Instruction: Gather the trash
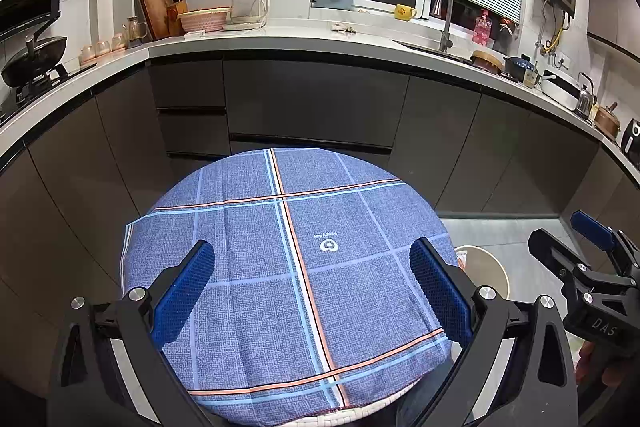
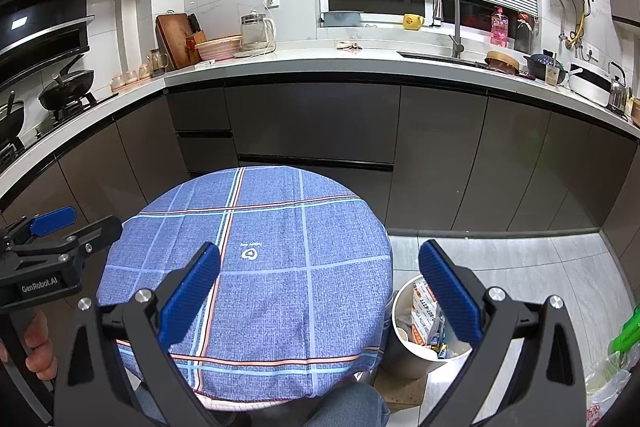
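A round table under a blue plaid cloth fills the lower middle of both views; nothing lies on it. A white trash bin stands on the floor at the table's right, holding wrappers and paper; its rim shows in the left wrist view. My left gripper is open and empty above the table. My right gripper is open and empty, over the table's right edge and the bin. Each gripper shows in the other's view, the right one and the left one.
Dark cabinets and a white counter curve behind the table, with a kettle, sink faucet, stove pans and pots. A clear bag with green items lies on the tiled floor at far right.
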`<control>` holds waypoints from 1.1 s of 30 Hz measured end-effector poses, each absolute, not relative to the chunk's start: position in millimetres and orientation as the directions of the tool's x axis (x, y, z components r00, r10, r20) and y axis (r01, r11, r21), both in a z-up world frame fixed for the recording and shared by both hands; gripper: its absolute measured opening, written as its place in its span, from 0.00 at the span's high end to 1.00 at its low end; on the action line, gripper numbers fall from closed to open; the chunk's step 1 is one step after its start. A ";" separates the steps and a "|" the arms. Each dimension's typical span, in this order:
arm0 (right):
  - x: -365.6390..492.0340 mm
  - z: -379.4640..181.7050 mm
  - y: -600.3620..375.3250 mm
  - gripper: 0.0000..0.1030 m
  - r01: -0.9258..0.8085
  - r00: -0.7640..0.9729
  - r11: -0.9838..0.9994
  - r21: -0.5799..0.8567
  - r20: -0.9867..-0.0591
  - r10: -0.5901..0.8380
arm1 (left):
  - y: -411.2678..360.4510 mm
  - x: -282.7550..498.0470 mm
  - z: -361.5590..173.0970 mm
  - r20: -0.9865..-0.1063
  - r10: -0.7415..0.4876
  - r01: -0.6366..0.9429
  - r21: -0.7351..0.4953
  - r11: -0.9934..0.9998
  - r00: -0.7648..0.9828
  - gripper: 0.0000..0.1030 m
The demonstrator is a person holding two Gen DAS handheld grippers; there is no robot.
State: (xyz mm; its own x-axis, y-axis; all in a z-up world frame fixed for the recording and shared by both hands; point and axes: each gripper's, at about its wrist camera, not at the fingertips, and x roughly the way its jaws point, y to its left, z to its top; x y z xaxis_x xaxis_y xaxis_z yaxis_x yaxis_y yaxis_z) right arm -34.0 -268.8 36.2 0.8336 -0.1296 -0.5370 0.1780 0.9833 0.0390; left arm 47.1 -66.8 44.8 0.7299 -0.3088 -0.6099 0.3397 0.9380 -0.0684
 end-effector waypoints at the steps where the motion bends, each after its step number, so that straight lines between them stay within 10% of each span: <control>1: -34.0 36.3 -268.6 0.03 0.178 0.833 0.983 0.039 -0.537 -0.129 | -66.7 47.3 44.7 -0.610 -0.310 0.341 -0.070 0.938 0.729 0.08; 33: -31.3 39.9 -267.2 0.03 0.172 0.835 0.984 0.040 -0.535 -0.124 | -66.5 48.0 46.8 -0.610 -0.312 0.342 -0.071 0.937 0.728 0.08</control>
